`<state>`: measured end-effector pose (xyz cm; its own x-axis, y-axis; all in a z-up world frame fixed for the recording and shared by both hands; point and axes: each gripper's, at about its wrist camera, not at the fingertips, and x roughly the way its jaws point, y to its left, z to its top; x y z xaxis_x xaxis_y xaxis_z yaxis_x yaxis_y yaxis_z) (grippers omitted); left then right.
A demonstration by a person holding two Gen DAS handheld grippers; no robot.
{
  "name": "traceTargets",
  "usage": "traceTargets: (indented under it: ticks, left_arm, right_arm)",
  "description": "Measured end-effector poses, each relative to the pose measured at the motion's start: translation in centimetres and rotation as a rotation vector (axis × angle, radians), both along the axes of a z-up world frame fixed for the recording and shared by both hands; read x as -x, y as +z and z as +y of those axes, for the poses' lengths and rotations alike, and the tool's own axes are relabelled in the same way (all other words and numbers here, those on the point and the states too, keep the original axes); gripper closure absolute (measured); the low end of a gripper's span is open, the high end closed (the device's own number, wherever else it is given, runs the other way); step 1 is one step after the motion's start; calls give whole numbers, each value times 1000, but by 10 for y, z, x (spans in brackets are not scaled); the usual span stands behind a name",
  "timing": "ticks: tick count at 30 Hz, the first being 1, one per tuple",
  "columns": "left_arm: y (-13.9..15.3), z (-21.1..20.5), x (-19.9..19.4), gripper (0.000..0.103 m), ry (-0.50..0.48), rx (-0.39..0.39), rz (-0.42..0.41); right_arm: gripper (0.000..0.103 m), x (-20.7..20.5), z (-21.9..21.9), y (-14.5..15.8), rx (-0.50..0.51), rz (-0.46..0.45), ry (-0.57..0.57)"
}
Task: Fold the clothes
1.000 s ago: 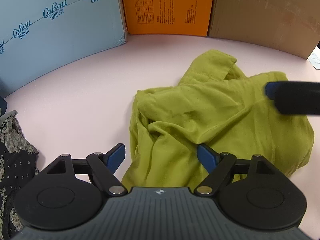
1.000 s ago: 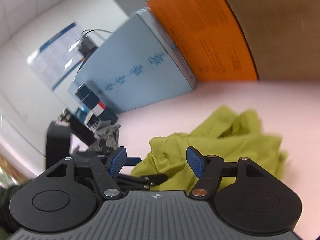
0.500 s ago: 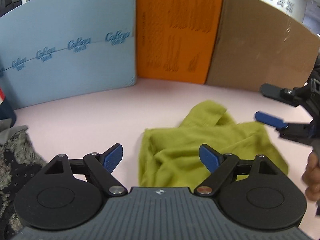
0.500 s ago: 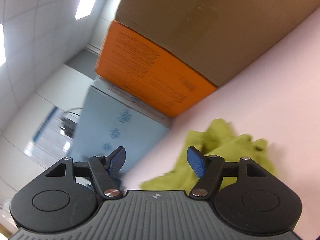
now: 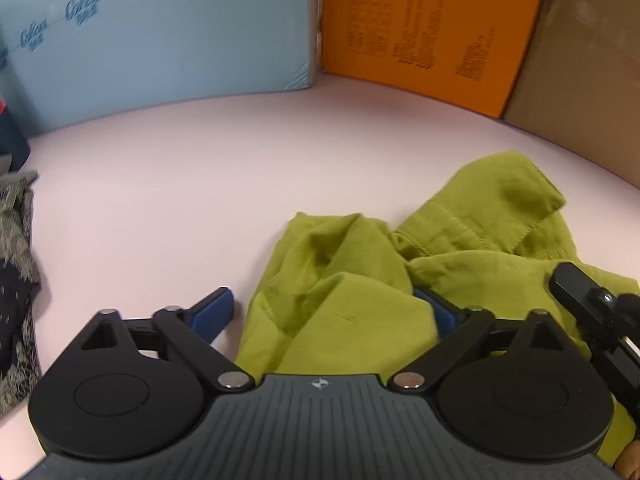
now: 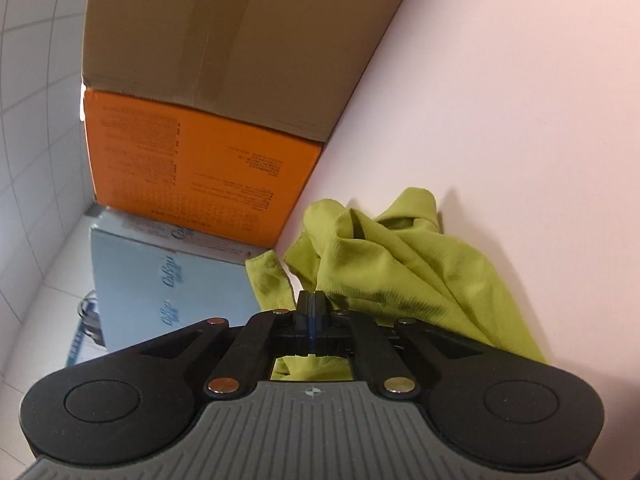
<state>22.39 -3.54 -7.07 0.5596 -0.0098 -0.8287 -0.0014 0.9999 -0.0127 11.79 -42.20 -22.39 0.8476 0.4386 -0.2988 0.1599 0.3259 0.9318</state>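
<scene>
Looking along my left gripper [image 5: 328, 312], I see its blue-padded fingers [image 5: 212, 312] spread wide and low over the pale pink tabletop [image 5: 180, 200]. One finger sits bare on the pink surface; the other is half buried under a fold of the crumpled olive-green cloth garment [image 5: 360, 300], and nothing is pinched between them. My right gripper [image 6: 313, 300] is rolled hard over, so the table edge runs diagonally across its view, and its fingers are pressed together on an edge of the same green fabric, which bunches up just ahead of them. In the left view, part of that black right tool [image 5: 592, 312] lies against the garment at the right edge. At the far left lies a dark patterned lace cloth [image 5: 16, 280]. Beyond stand a light blue printed box [image 5: 160, 40], an orange printed carton [image 5: 420, 32] and a plain brown cardboard box [image 5: 592, 80].
</scene>
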Motion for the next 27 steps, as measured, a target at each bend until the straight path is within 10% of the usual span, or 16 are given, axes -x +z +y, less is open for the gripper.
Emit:
traceTargets:
  ticks: [5,8,18,27]
  left_arm:
    - [6,2,3,3,23,6,43]
    - [17,4,13,4,18,-15,43]
    - [55,14,77,8,-44,-84,-5]
    - [49,7,122,8,-106,-89,56]
  right_arm:
    - [90,6,4,20,111,27,22]
    - [27,9,20,54,261,-62,74]
    - [14,81,66,126,589,-169,79]
    - [9,97,101,141,770,-67,137]
